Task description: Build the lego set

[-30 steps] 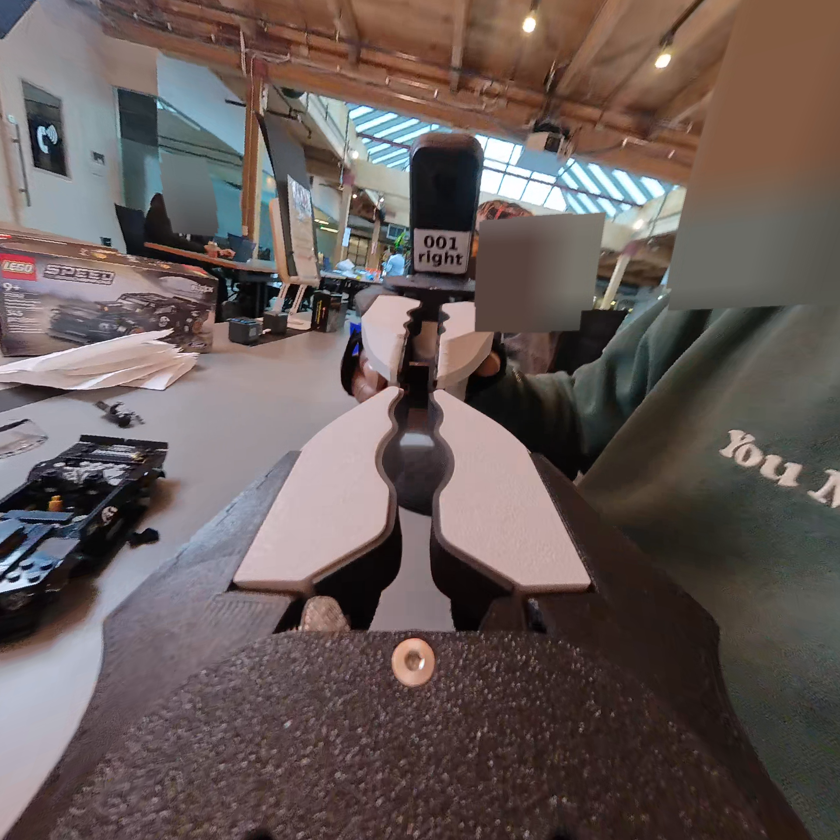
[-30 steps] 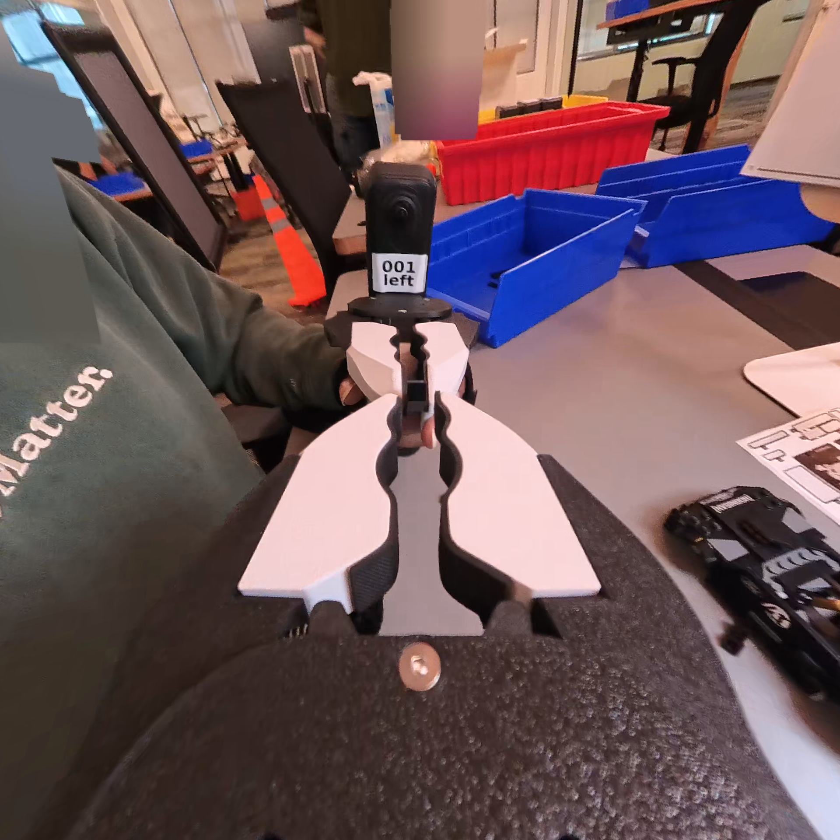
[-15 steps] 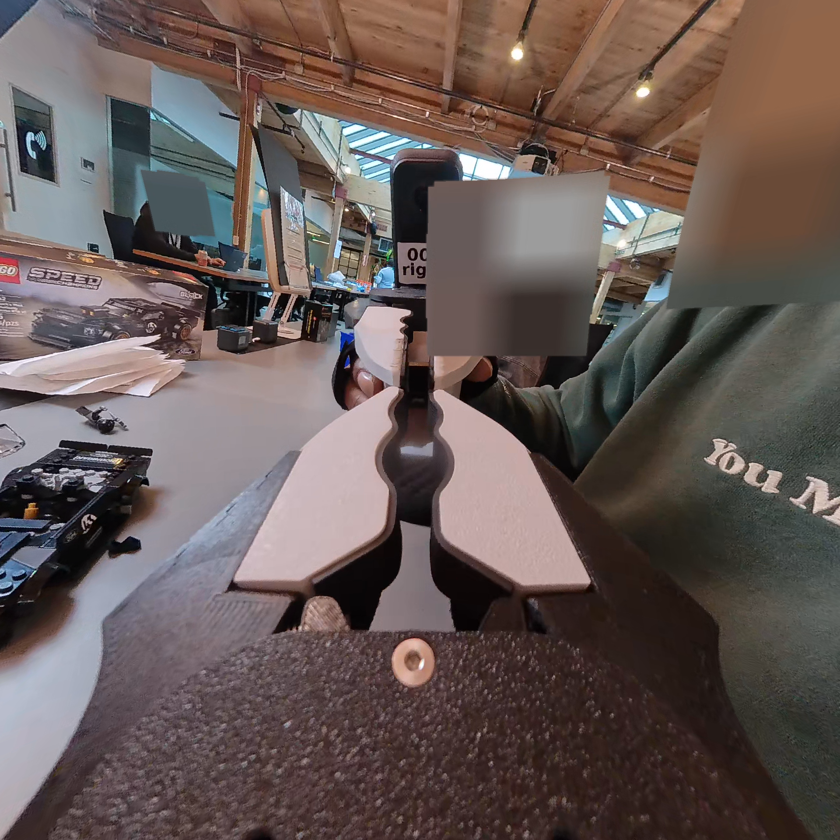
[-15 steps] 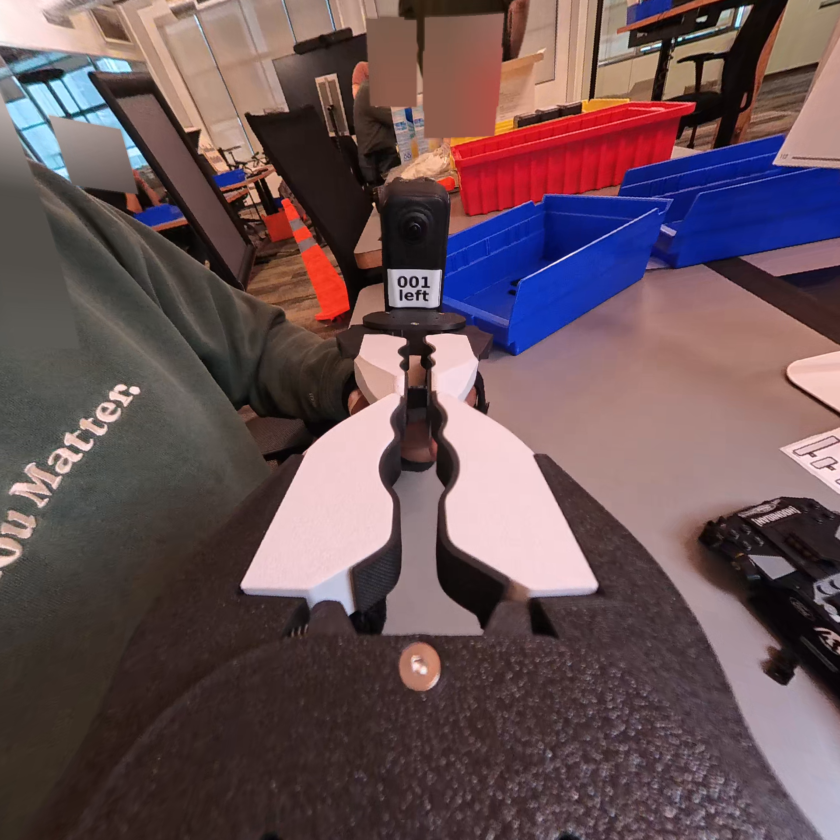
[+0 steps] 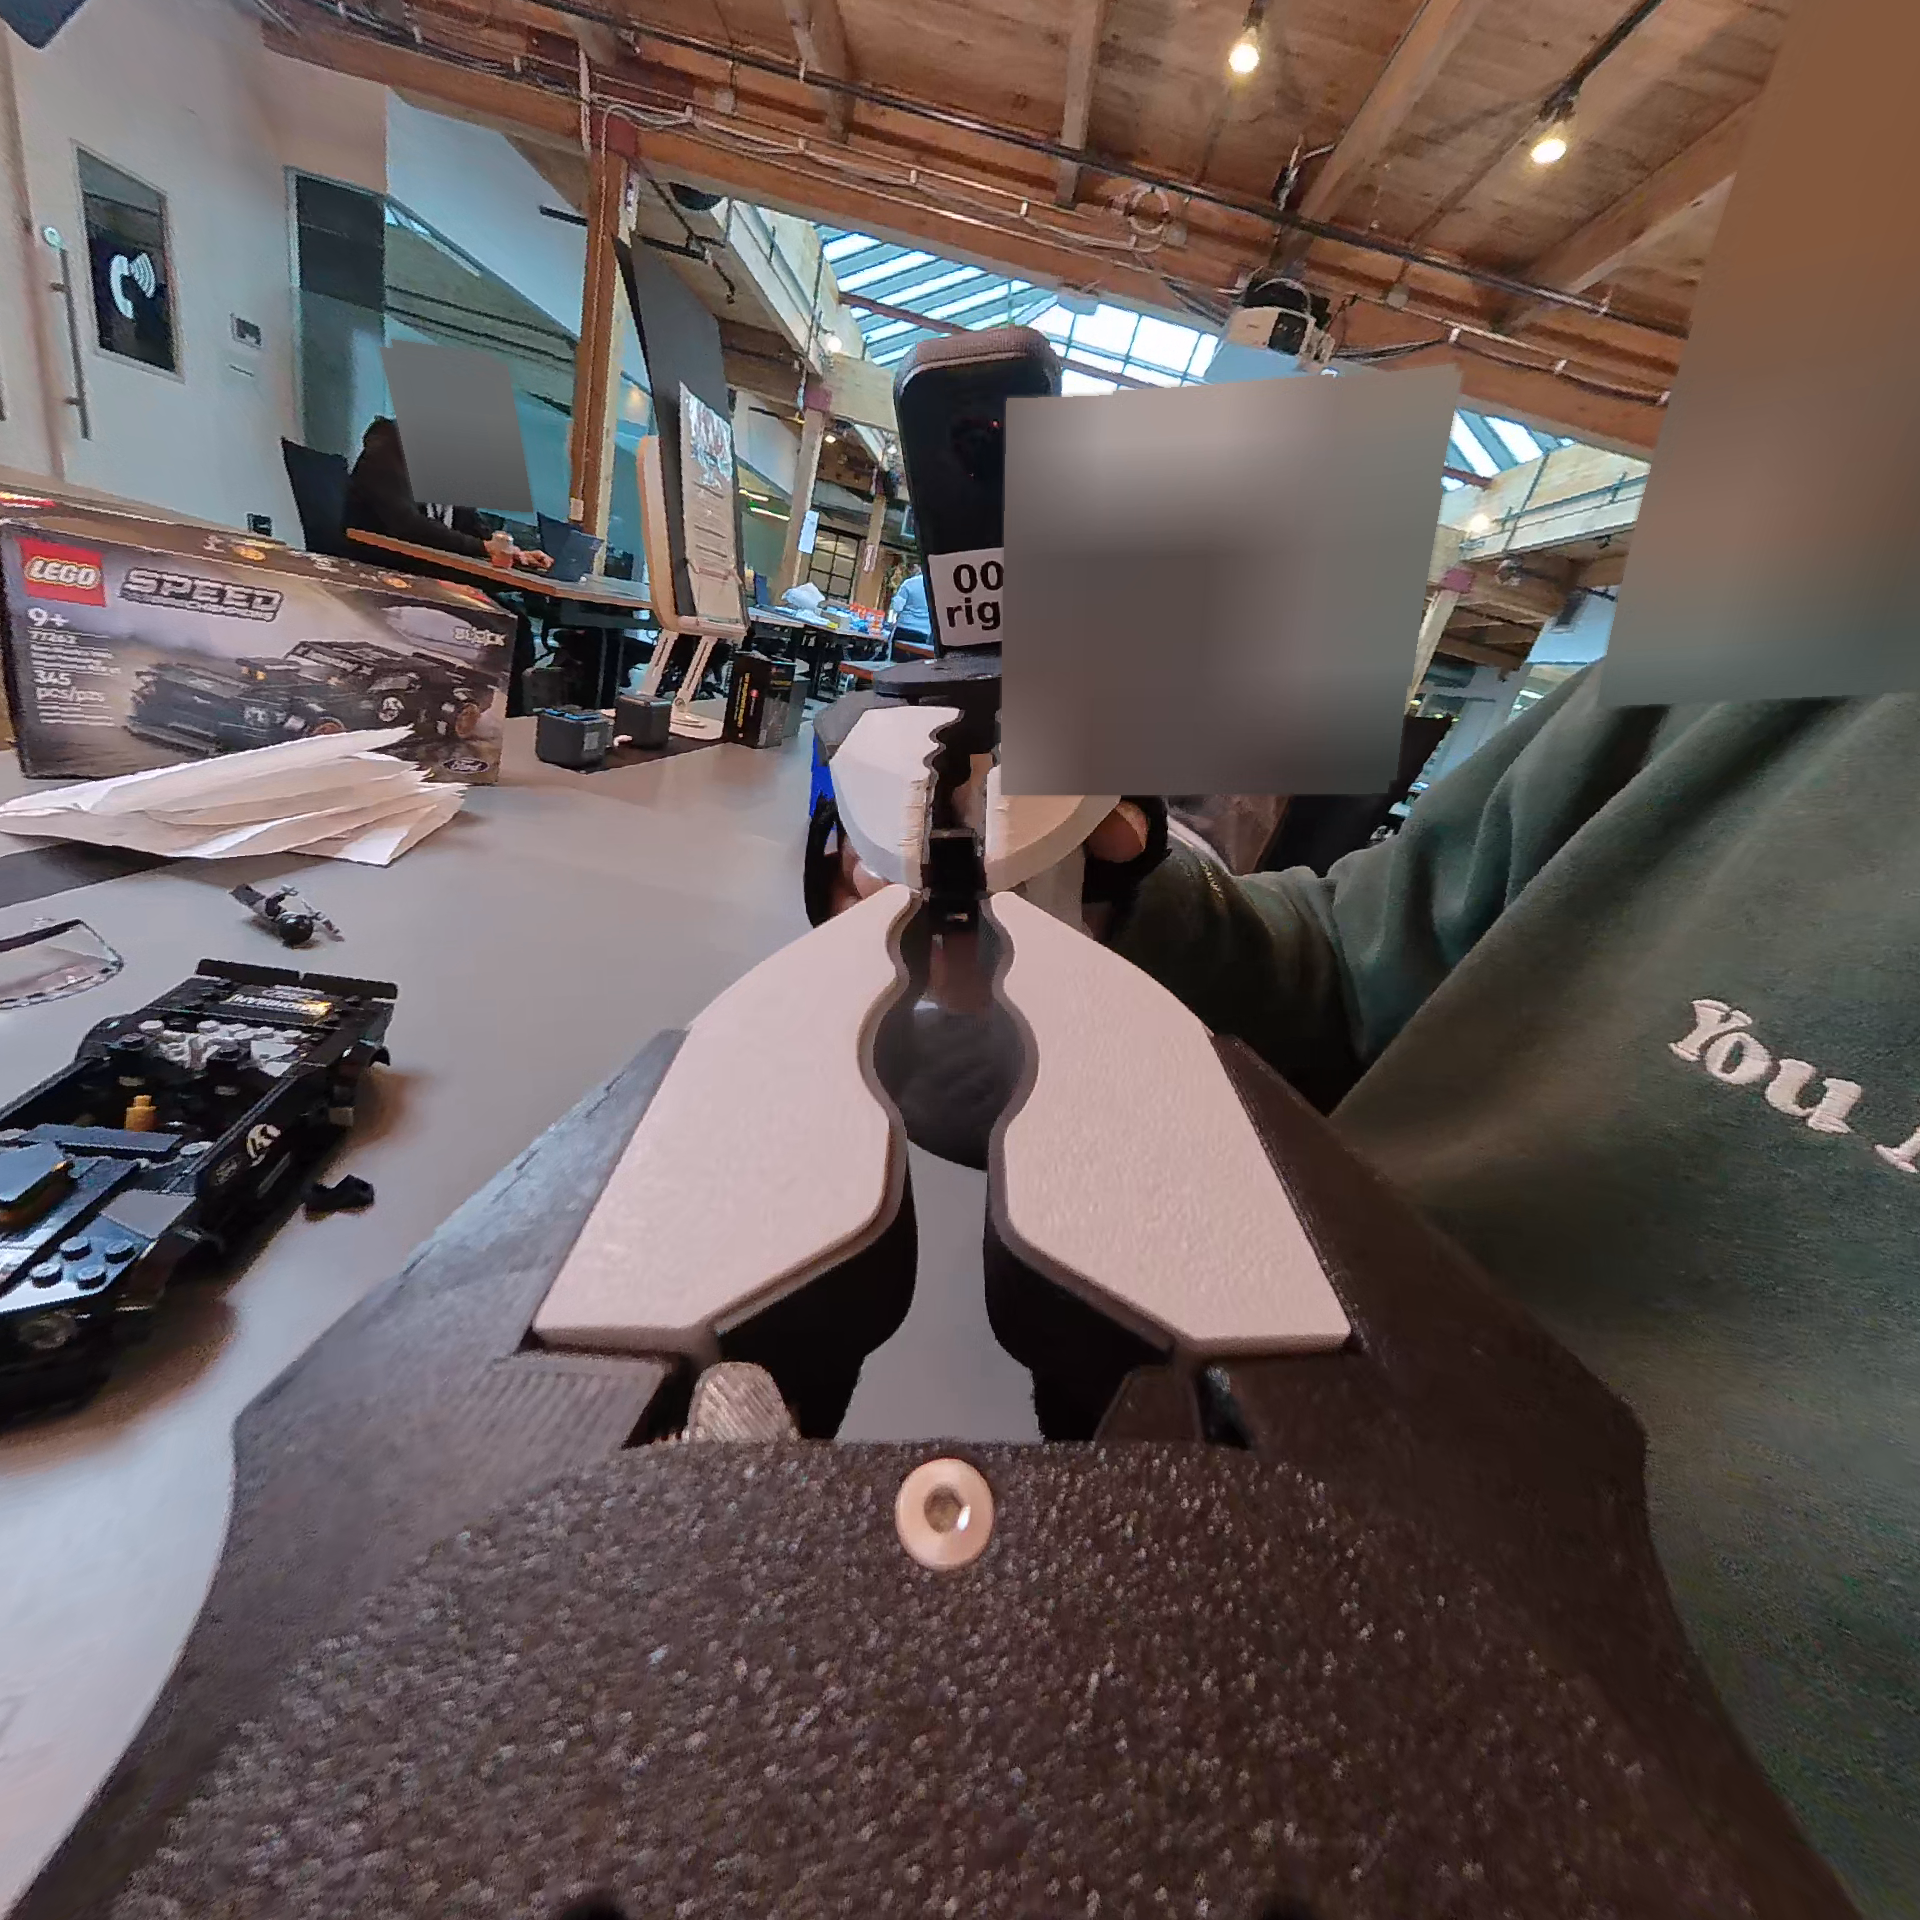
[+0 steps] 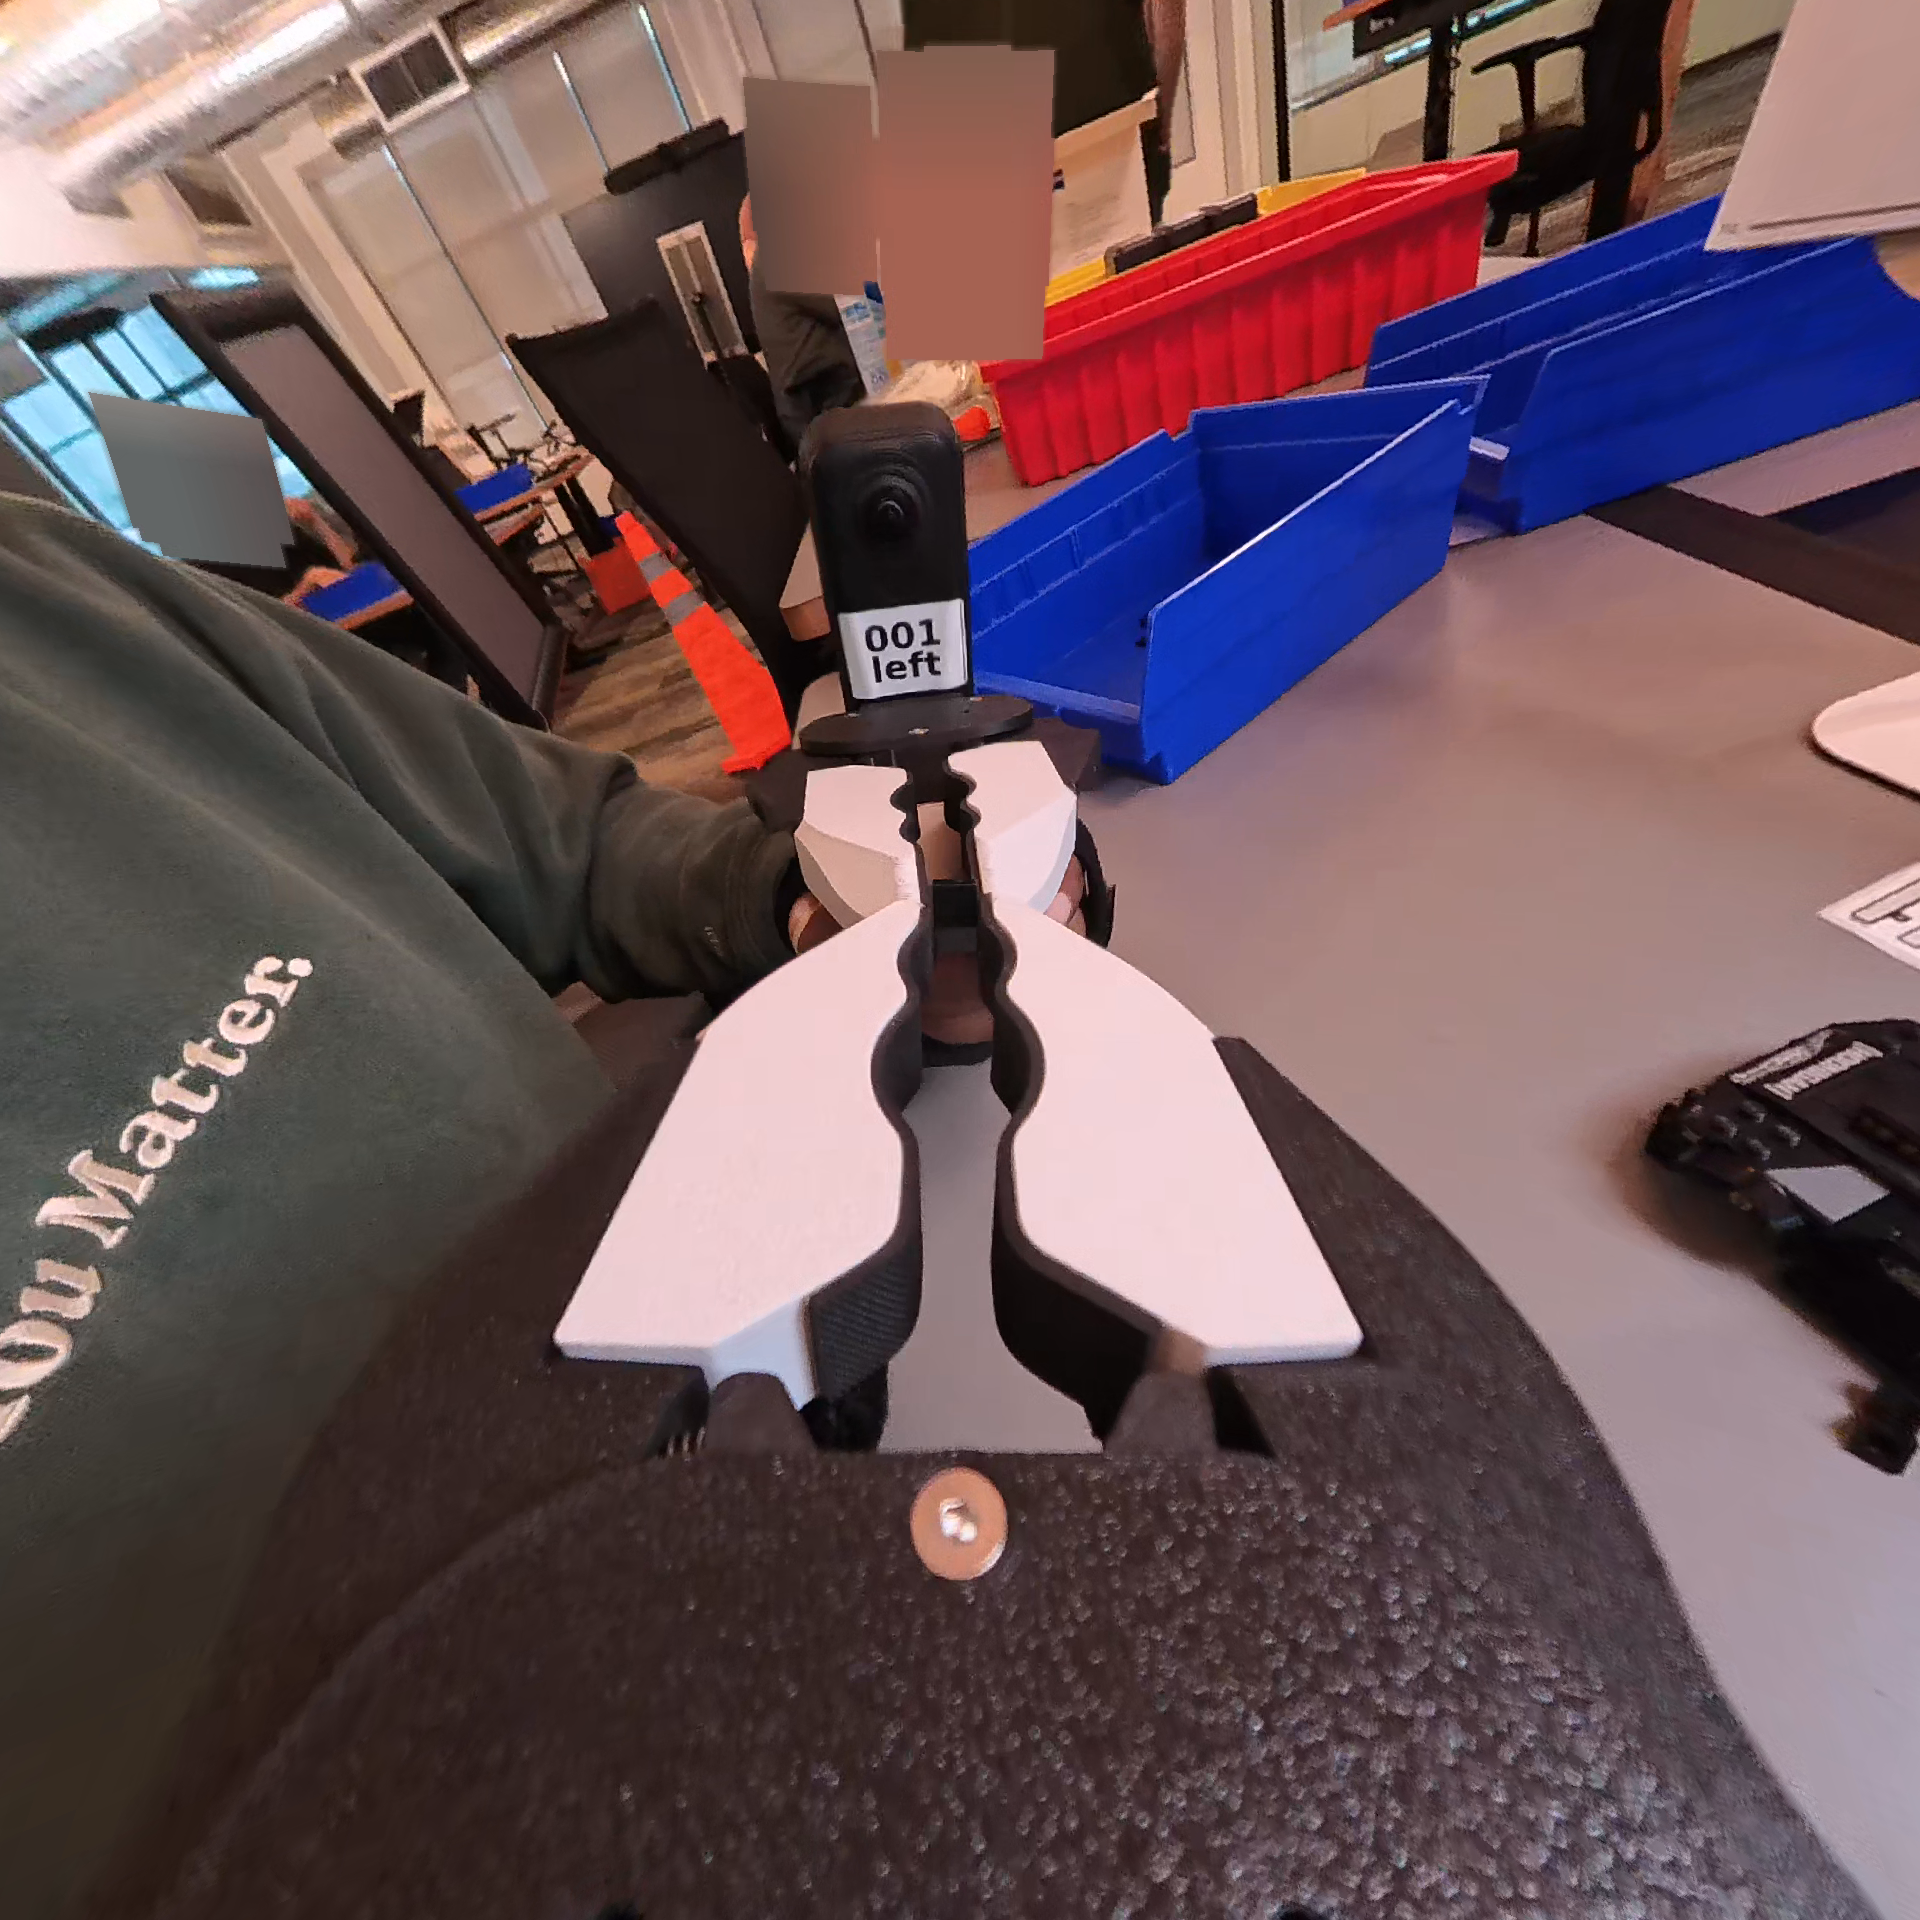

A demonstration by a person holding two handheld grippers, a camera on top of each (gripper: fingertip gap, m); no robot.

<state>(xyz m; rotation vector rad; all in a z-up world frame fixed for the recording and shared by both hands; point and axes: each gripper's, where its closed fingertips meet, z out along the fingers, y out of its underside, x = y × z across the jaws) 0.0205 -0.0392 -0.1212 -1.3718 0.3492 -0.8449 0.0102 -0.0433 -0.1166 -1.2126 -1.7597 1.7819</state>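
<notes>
Grippers meet tip to tip above the grey tabletop [image 5: 582,935], left gripper [image 5: 951,902] and right gripper [image 6: 954,914] both clamped on one small black piece [image 5: 954,852]; the black car model [image 5: 156,1122] lies apart near the tabletop's edge.

Both claws [image 5: 951,914] [image 5: 951,831] pinching small black piece [image 5: 954,868]

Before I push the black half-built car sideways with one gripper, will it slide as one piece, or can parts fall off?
The half-built car is long and low, so it probably slides and does not tip. Its top shows open studs and small parts, and one loose black piece lies beside it, so small parts may come off. The grey table looks smooth; a push near one end would likely turn it.
</notes>
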